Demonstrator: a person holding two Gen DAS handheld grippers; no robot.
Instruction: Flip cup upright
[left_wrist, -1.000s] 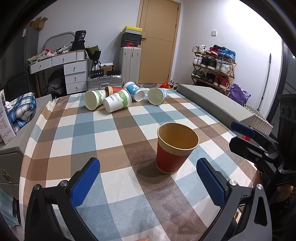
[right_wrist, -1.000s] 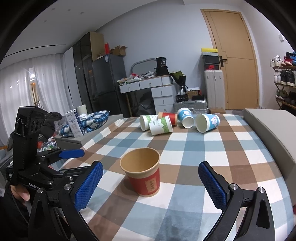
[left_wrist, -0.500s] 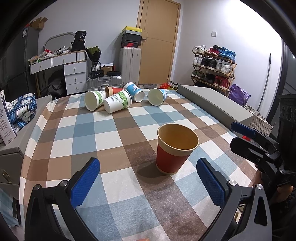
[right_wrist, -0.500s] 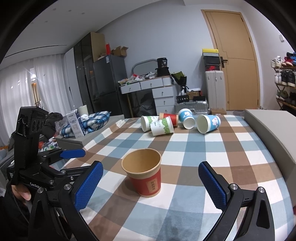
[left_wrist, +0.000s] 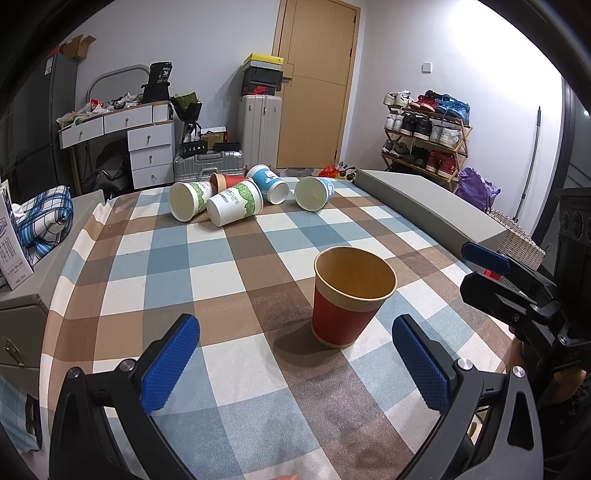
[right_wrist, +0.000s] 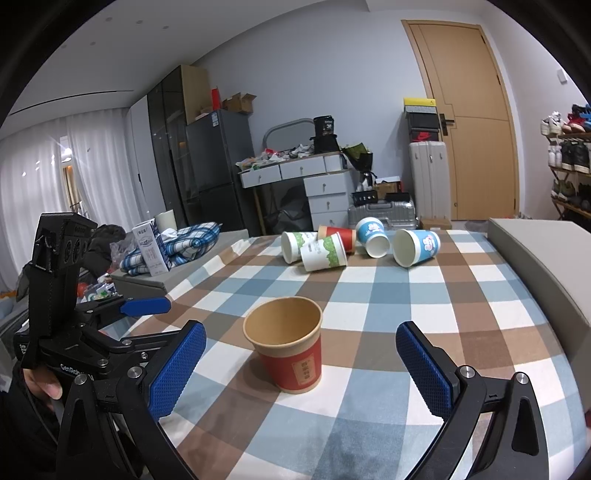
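A red paper cup (left_wrist: 349, 297) stands upright on the checked tablecloth (left_wrist: 184, 266), mouth up and empty; it also shows in the right wrist view (right_wrist: 290, 349). My left gripper (left_wrist: 295, 365) is open and empty, just short of the cup. My right gripper (right_wrist: 301, 373) is open and empty, with the cup just ahead between its fingers, untouched. Several paper cups lie on their sides at the far end: a green-print one (left_wrist: 234, 203), a blue one (left_wrist: 314, 192).
A grey box (left_wrist: 428, 206) runs along the table's right edge. A folded checked cloth (left_wrist: 44, 218) and a carton (right_wrist: 149, 247) sit on a grey case to the left. Each gripper shows at the edge of the other's view.
The red cup stays upright in place. Both grippers have barely moved and remain open.
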